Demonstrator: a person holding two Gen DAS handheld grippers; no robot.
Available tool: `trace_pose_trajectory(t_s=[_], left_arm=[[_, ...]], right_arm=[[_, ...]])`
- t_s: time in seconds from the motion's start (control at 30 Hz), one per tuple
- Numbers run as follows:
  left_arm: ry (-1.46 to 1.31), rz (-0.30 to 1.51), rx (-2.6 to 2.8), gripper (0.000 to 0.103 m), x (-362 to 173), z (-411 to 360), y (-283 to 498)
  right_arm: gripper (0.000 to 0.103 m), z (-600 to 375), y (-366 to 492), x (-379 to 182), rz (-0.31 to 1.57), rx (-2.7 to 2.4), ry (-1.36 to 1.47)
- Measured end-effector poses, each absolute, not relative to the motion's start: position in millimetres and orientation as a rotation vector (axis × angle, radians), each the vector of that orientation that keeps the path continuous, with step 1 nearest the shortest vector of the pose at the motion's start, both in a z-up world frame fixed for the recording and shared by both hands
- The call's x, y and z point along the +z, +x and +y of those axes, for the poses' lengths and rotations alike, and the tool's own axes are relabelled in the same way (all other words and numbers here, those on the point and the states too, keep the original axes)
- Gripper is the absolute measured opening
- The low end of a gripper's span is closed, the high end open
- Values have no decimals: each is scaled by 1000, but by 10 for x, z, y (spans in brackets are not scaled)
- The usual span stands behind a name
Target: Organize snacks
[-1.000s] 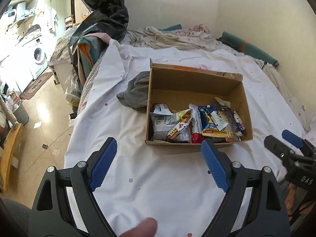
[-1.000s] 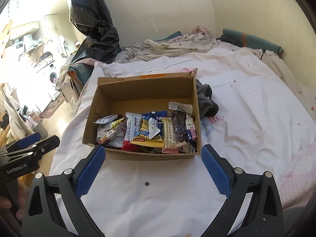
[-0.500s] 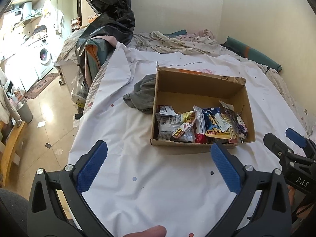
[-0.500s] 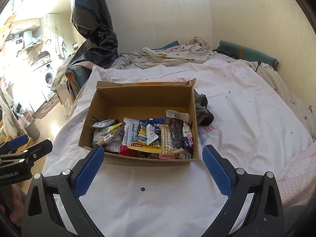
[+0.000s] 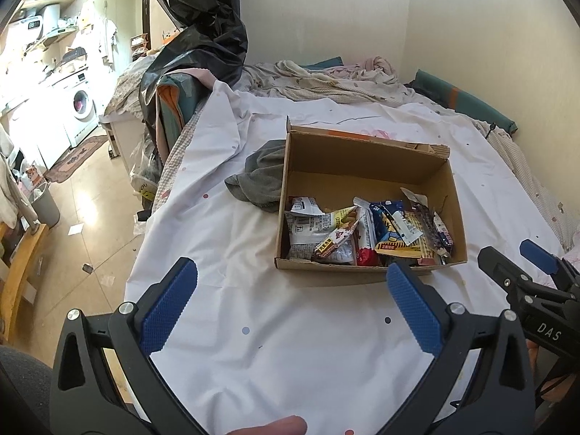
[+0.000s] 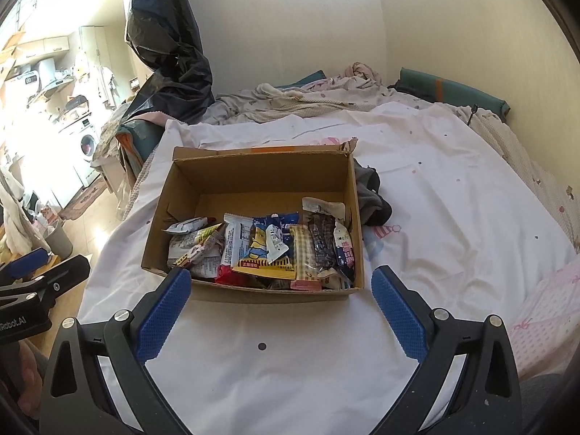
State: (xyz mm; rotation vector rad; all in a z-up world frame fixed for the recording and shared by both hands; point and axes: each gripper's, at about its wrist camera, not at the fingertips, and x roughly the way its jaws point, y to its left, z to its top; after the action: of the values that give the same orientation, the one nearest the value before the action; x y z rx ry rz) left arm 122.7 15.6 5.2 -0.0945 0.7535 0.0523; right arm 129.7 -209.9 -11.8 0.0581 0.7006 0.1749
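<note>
Nearest the cameras, the left gripper point(image 5: 290, 290) and the right gripper point(image 6: 275, 301) both hang over the bed point(image 6: 453, 217) with their blue pads spread wide and nothing between them. Just beyond the fingertips stands an open cardboard box point(image 6: 261, 170) on the white sheet. The snacks point(image 6: 261, 250) lie inside it, heaped against the near wall in a loose row of overlapping packets, while the far half of the box floor is bare. A grey cloth point(image 5: 259, 177) lies bunched against the outside of the box, and rumpled bedding lies further back by the wall.

This scene fits packets already gathered into the box as well as packets waiting to be sorted or lifted out, so no single move is certain. Whichever it is, a gripper should come down from above, clear of the near wall, and pinch one packet by a free edge, since the thin, slippery wrappers overlap and may drag neighbours along.
</note>
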Motion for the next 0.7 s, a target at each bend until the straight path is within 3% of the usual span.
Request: trace_pose_trajectory(t_s=[0.7], left_arm=[[-96, 752, 42, 103, 74, 135, 1222]], right_arm=[[102, -2155, 1332, -121, 711, 166, 88]])
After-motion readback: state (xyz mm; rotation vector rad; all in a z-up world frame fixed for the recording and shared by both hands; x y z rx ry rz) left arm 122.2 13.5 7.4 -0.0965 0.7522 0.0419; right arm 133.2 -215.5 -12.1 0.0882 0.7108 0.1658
